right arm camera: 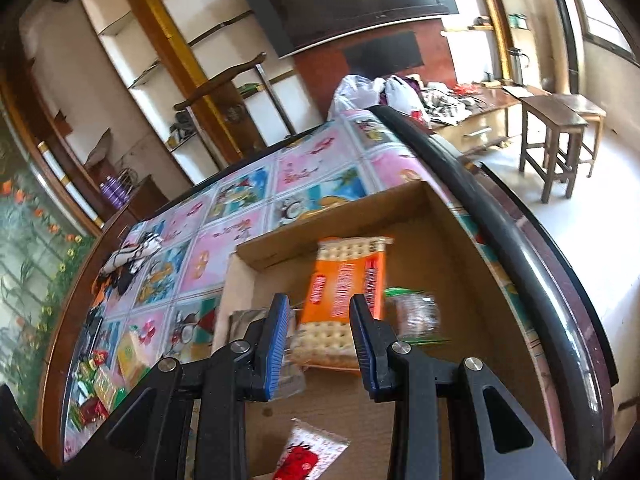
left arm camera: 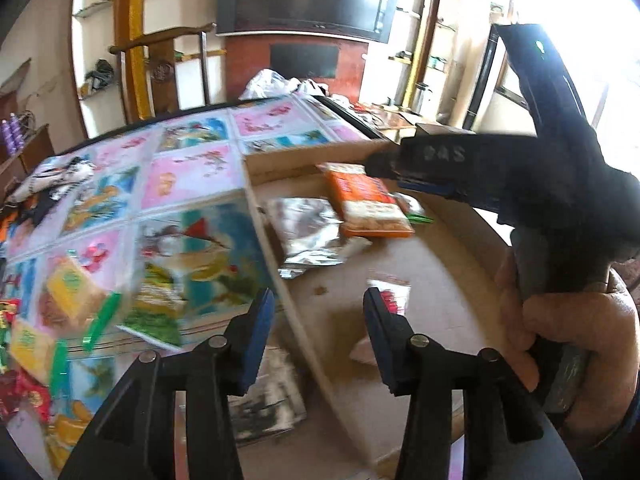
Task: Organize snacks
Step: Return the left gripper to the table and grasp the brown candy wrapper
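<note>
While both my grippers, left and right, hang wide and empty over the cardboard box, loose snacks wait lower left; I judge another pick comes next.

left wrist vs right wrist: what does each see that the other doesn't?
Only left wrist: the right tool from outside, over the box, with the person's hand on its handle; also the left tool, open and empty.

Only right wrist: wooden stools on the floor to the right, and the table's dark curved edge.

Both: the cardboard box holding the orange cracker pack, a silver foil bag and a small red-and-white packet; the patterned tablecloth with loose snacks still outside the box.
</note>
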Demonstrator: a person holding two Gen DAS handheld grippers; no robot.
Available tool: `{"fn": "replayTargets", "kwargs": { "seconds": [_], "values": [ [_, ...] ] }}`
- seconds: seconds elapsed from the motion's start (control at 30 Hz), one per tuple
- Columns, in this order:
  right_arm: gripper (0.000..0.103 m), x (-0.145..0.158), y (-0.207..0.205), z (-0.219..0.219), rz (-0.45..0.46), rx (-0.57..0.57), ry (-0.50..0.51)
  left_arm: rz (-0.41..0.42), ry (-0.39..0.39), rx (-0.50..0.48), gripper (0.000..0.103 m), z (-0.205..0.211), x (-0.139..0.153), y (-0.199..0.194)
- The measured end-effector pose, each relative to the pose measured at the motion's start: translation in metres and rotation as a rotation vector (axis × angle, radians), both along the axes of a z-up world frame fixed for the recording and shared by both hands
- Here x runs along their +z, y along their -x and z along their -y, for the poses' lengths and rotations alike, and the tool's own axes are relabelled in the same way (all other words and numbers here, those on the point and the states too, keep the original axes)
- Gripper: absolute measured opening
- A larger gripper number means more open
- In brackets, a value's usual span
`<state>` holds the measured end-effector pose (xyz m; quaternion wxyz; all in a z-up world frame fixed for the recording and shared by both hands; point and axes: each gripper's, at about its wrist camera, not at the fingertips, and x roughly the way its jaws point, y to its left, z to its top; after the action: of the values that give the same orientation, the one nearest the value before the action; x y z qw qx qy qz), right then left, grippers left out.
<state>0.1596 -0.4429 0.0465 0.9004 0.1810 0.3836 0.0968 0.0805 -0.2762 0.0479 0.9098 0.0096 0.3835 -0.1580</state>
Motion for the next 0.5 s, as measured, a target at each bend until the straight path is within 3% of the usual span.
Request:
{"fn": "replayTargets", "kwargs": {
  "seconds": [0.33, 0.5],
  "values": [
    [0.034, 0.006, 0.010, -0.040, 0.049, 0.132, 0.043, 0.004, 0.011, 0.128, 0.046, -0.073, 0.000, 0.005],
    [0.034, 0.004, 0.020, -0.069, 0.053, 0.257, 0.027, 0.012, 0.015, 0.200, 0.046, -0.114, 0.000, 0.013]
  ]
}}
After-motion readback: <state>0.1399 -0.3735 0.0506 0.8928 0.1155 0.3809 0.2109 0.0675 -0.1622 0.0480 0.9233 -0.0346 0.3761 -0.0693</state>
